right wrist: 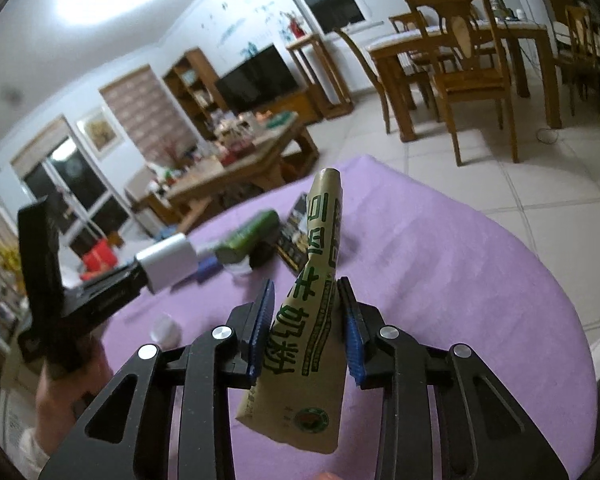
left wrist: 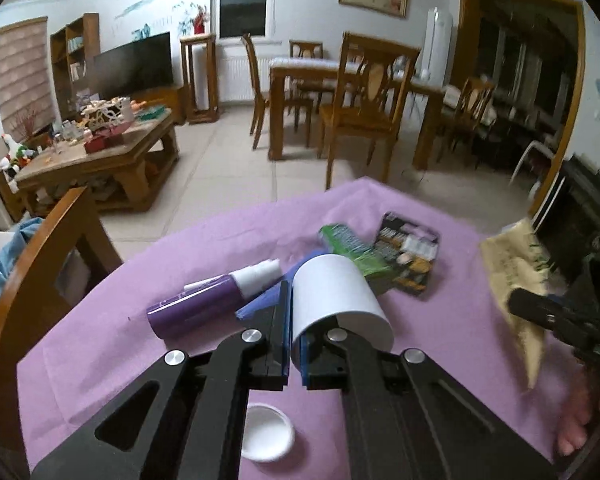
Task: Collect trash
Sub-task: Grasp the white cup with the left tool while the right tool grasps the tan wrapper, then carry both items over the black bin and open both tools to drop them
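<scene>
The white paper cup (left wrist: 340, 300) is light and thin-walled and crushes easily; take it at the rim with low force. The left tongs (left wrist: 294, 336) are narrowed on its wall, one finger inside, one outside, holding it above the purple-covered tabletop (left wrist: 100, 344). The tan printed paper sachet (right wrist: 312, 320) is limp and light. It stands between the right tongs (right wrist: 306, 324), narrowed onto its middle.

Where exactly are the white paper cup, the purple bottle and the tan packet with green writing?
White paper cup (left wrist: 336, 292): left wrist view, on its side wall.
Purple bottle (left wrist: 196, 304): left wrist view, on its purple body.
Tan packet (right wrist: 312, 320): right wrist view, on its printed face.
</scene>
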A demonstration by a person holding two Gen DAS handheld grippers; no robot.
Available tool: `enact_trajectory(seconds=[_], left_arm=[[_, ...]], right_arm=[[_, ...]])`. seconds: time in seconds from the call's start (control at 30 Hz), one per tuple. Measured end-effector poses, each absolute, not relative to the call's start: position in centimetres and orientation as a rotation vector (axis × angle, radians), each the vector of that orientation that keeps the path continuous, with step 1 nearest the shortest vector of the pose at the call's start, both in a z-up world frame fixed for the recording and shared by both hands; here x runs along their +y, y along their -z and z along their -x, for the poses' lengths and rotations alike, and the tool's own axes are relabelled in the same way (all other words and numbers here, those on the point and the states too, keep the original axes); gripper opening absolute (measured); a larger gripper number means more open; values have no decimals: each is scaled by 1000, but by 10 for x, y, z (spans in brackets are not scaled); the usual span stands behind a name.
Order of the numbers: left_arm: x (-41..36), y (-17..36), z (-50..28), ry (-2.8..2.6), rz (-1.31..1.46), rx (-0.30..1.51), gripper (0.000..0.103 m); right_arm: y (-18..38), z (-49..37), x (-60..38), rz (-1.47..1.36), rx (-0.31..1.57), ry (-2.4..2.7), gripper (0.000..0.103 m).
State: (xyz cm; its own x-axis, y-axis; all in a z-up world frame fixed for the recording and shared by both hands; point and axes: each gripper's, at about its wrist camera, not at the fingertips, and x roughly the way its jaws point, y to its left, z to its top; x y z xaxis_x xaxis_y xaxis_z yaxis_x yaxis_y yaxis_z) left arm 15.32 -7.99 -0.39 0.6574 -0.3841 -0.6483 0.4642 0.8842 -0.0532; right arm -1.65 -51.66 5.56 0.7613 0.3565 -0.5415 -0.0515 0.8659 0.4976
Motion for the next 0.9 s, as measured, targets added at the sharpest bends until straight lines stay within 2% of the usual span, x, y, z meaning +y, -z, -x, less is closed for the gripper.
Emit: enact_trajectory(seconds=[0.53,0.67,0.9], left_arm=[[-100,-28,-82,625,42,599,4],[-119,-32,-61,677,29,586,4],[-195,-37,-25,872,-2,600,4]], right_arm=[[-100,80,-563,-574,379,-239,32],[-118,131,-581,-500,339,-221,32],[-154,240,-661,-449,242,-80,32]])
